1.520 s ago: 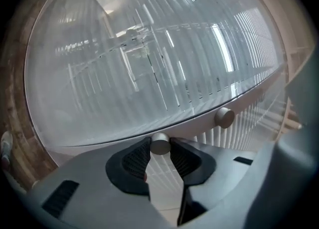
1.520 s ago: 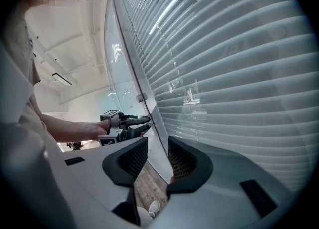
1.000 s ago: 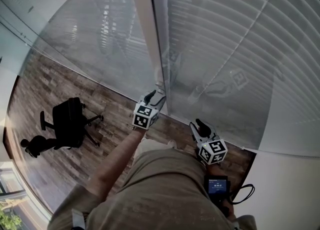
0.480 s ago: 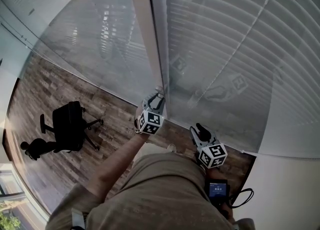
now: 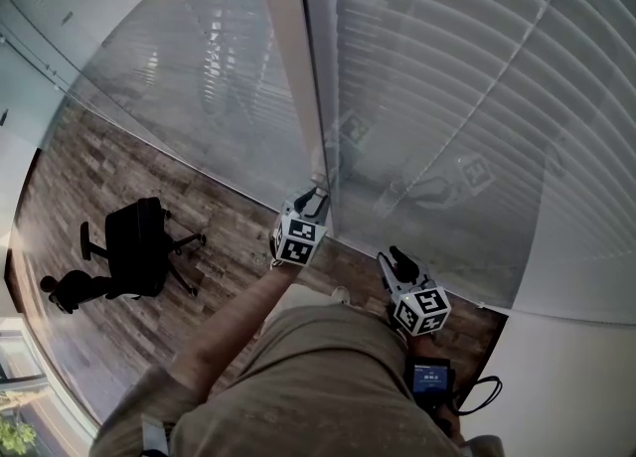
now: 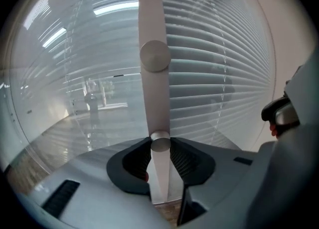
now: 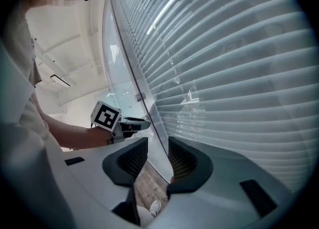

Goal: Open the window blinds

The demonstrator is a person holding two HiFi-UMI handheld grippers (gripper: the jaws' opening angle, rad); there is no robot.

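The blinds (image 5: 477, 97) hang behind glass with their slats shut, right of a pale upright post (image 5: 298, 77). In the left gripper view the post (image 6: 154, 19) carries two round knobs, an upper one (image 6: 155, 56) and a lower one (image 6: 160, 143). My left gripper (image 6: 160, 146) is closing and its pads touch both sides of the lower knob. In the head view the left gripper (image 5: 316, 202) sits at the foot of the post. My right gripper (image 5: 400, 263) hovers open near the glass with nothing between its fingers; in its own view the right gripper (image 7: 153, 158) faces the slats (image 7: 234, 73).
A black office chair (image 5: 139, 241) stands on the wood floor (image 5: 229, 256) to the left. A white wall (image 5: 576, 376) closes the right side. A small dark device with a cable (image 5: 430, 378) hangs at the person's waist.
The left gripper has rolled a little at the post and its jaws have narrowed onto the knob. The right gripper has stayed where it was.
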